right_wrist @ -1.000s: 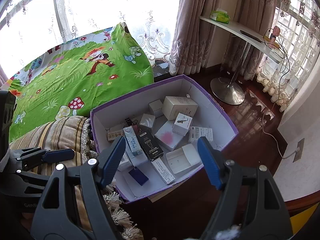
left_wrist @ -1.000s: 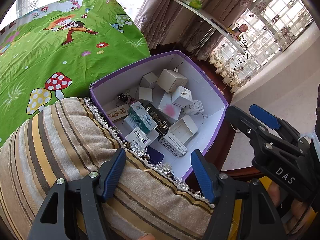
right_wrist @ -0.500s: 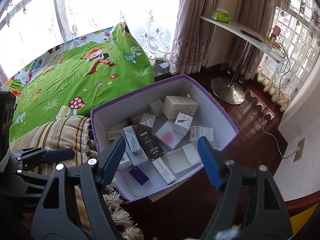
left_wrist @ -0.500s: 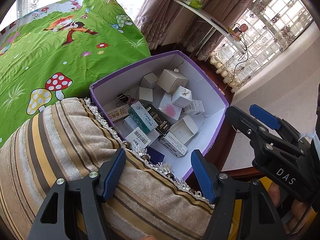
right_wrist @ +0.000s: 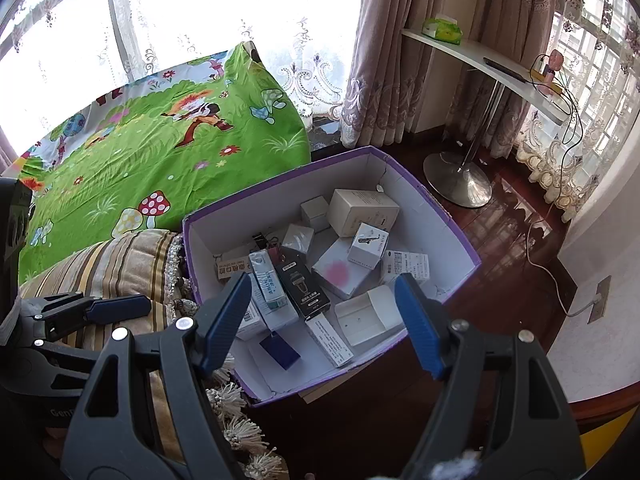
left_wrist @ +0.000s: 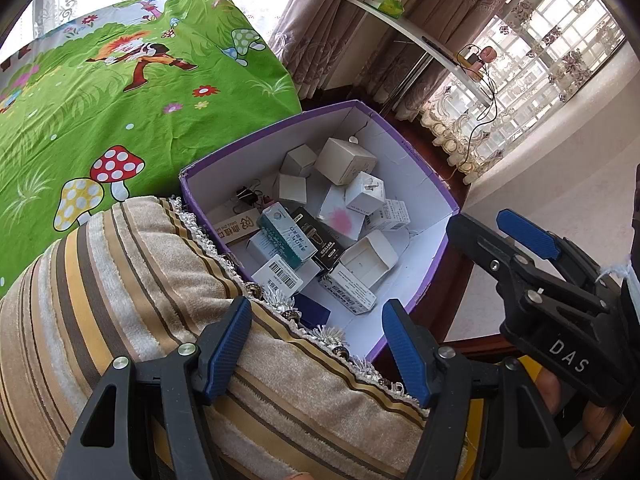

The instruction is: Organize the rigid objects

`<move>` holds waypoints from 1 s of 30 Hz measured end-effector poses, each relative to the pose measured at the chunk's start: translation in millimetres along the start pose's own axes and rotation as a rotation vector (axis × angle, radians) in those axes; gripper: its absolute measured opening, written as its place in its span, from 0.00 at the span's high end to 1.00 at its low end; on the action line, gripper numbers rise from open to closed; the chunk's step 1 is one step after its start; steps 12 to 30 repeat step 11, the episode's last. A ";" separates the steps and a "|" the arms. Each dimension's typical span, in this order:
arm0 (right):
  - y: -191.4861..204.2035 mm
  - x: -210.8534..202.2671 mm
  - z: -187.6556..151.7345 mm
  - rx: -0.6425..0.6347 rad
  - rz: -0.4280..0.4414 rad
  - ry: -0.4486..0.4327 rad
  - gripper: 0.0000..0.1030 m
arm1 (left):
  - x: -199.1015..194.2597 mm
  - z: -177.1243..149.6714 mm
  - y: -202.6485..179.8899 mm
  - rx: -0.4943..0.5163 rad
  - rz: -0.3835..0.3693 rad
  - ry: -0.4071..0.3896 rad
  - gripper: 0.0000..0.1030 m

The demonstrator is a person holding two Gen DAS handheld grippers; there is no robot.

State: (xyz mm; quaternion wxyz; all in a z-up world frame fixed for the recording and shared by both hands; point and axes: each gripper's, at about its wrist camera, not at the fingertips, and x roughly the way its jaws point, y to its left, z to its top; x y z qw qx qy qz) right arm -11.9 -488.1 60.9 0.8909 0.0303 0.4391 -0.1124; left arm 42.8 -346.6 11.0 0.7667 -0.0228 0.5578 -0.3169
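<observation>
Both grippers spread, nothing between the jaws — left gripper (left_wrist: 316,344) over the striped cushion (left_wrist: 120,280), right gripper (right_wrist: 322,322) above the purple box (right_wrist: 460,236). Small cartons (right_wrist: 362,210) piled inside — box right of cushion.

The purple box (right_wrist: 432,216) stands open on top, so entry from above is free. Small cartons (right_wrist: 362,210) crowd its floor, leaving few gaps. A striped cushion (left_wrist: 120,280) presses against its left wall.

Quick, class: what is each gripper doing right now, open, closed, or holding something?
Left gripper: open, holding nothing, above the striped cushion.
Right gripper: open, holding nothing, above the purple box.
</observation>
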 end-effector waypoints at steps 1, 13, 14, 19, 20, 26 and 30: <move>0.3 0.2 0.0 -0.001 0.000 0.000 0.25 | 0.1 0.4 0.3 0.000 -0.001 0.000 0.33; -2.0 1.6 2.4 0.005 0.000 0.001 0.25 | 1.3 0.2 -3.0 0.028 0.008 -0.009 0.27; -2.0 1.6 2.4 0.005 0.000 0.001 0.25 | 1.3 0.2 -3.0 0.028 0.008 -0.009 0.27; -2.0 1.6 2.4 0.005 0.000 0.001 0.25 | 1.3 0.2 -3.0 0.028 0.008 -0.009 0.27; -2.0 1.6 2.4 0.005 0.000 0.001 0.25 | 1.3 0.2 -3.0 0.028 0.008 -0.009 0.27; -2.0 1.6 2.4 0.005 0.000 0.001 0.25 | 1.3 0.2 -3.0 0.028 0.008 -0.009 0.27; -2.0 1.6 2.4 0.005 0.000 0.001 0.25 | 1.3 0.2 -3.0 0.028 0.008 -0.009 0.27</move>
